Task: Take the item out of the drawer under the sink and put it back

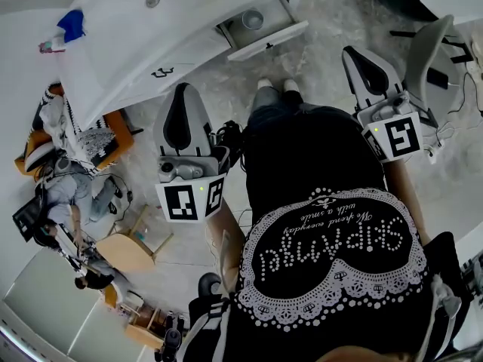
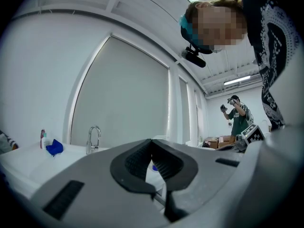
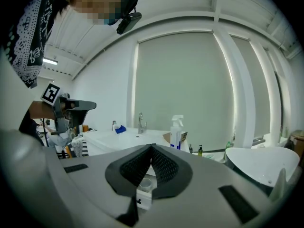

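Both tools are clamped shut on nothing. The left tool (image 2: 152, 143) has its ribbed black pads meeting at the tips, and the right tool (image 3: 152, 147) shows the same closed wedge. Each is held out ahead of the person, roughly level, to either side of the black printed shirt (image 1: 332, 255).

Just below the right tool's closed tips, in the right gripper view, a small white cup (image 3: 145, 184) sits in the open drawer (image 3: 143, 199). It is ahead of the tool and not touching it. From the head view the drawer juts out from under the sink counter (image 1: 128, 51), beyond the person's white shoes (image 1: 275, 86). The cup inside it is well apart from both tools and lies between them across the picture.

A chrome faucet (image 3: 140, 122) stands on the white counter. Near it at one end are a blue object (image 3: 119, 128) and a small bottle (image 2: 42, 139). A spray bottle (image 3: 176, 132) stands off to the right of the faucet, and a rounded white tub (image 3: 259, 163) farther right.

Pale marbled floor (image 1: 332, 29) spreads below. An orange basket (image 1: 113, 138) with patterned cloth lies beside the counter. Tall frosted window panels (image 3: 180, 89) back the counter. Another person in a green top (image 2: 237, 117) stands at the far end of the room, near cardboard boxes (image 2: 219, 141).
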A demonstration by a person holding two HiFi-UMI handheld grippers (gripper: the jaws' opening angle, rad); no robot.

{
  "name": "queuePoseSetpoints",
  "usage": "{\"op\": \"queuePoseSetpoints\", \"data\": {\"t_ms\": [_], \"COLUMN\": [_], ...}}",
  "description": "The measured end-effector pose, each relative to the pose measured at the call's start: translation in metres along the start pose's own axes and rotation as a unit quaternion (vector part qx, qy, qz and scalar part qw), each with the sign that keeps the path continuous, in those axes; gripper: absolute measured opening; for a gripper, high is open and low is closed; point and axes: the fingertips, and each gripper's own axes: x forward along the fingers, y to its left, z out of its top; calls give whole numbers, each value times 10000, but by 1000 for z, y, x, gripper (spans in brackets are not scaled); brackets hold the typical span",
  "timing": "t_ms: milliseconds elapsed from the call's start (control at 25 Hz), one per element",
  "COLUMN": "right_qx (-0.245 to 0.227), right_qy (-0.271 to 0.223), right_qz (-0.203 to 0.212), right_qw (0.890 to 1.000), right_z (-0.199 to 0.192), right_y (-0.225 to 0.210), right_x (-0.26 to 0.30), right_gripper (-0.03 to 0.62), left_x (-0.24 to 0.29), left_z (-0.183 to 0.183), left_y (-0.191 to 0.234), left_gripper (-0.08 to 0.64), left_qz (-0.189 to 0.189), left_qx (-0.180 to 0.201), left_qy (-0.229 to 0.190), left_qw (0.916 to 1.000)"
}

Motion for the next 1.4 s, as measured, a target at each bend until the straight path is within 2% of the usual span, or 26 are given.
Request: {"op": "queuePoseSetpoints", "data": {"t_ms": [440, 840, 1400], "right_qx": [-115, -35, -39], "right_qy": [17, -36, -10], "right_qz": [-87, -307, -287], "right_qw": [9999, 9995, 9996], "right_z": [-2, -2, 1], "right_y": [-5, -13, -9], "right_x": [-8, -18, -14], "right_gripper": [18, 18, 18], "left_x": [0, 12, 16], "left_z": [4, 4, 0], "left_y": [-8, -19, -13], "left_gripper": [5, 5, 5], "left_qz": [-174, -434, -484], "left_qx": [42, -7, -146], "left_qy": [-59, -37, 31], "left_qw": [9998, 9991, 9987]}}
